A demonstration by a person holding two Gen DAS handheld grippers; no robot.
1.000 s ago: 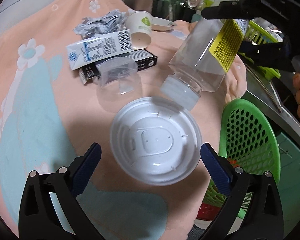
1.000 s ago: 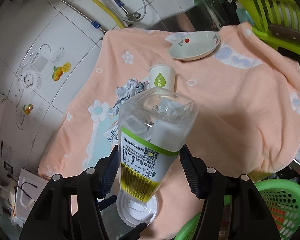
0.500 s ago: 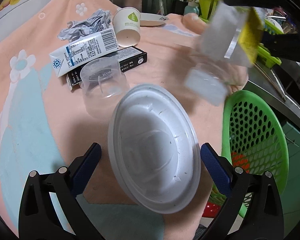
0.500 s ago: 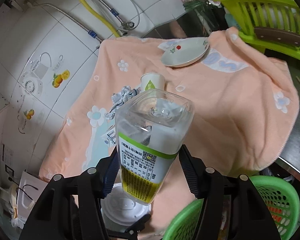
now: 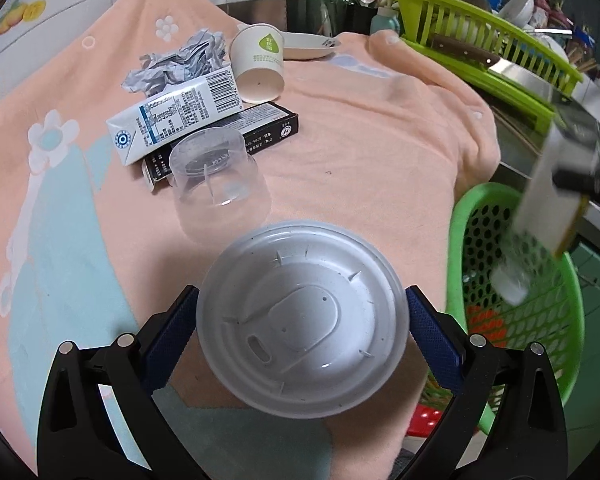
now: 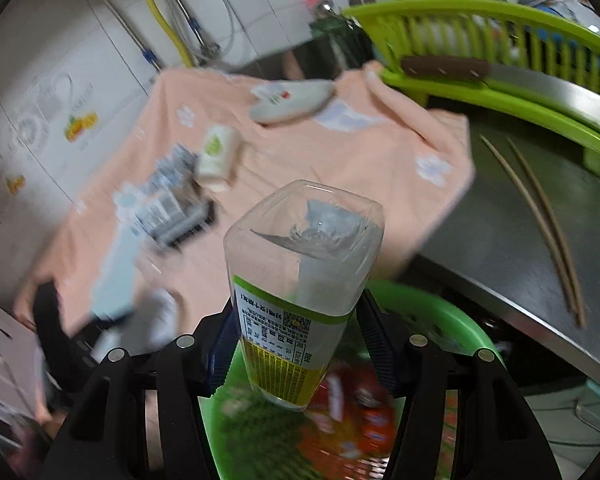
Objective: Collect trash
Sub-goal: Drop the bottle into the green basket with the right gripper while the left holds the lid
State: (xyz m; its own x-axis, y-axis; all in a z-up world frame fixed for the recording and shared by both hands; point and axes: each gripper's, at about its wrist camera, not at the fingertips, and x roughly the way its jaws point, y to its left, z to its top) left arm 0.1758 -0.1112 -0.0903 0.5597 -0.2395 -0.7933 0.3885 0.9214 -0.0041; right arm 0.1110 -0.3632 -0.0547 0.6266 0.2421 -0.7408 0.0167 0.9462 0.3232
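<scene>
My left claw is clamped on a white round lid, blue pads pressing its rim on both sides. My right claw pinches a clear square bottle with a green and yellow label, held neck down, base toward the lens. Directly below that bottle: a green perforated basket, red wrappers inside, blurred. Seen from the left claw, the same basket sits to the right, off the table edge, with the bottle hanging over its opening. Ahead of the left claw, just beyond the lid: an upturned clear plastic cup. Beyond that, a black carton with a white milk carton lying across it, touching. Farther ahead: crumpled silver foil and a tipped paper cup with a green leaf mark, side by side. Behind the cup, a shallow white dish. Surface: a peach towel with flower and pale blue patches, bare across its right half up to the draped edge. Far right: a lime dish rack holding a knife. Right of the right claw: a steel counter with two chopsticks. Backdrop: white tiled wall, fruit stickers, a yellow hose.
</scene>
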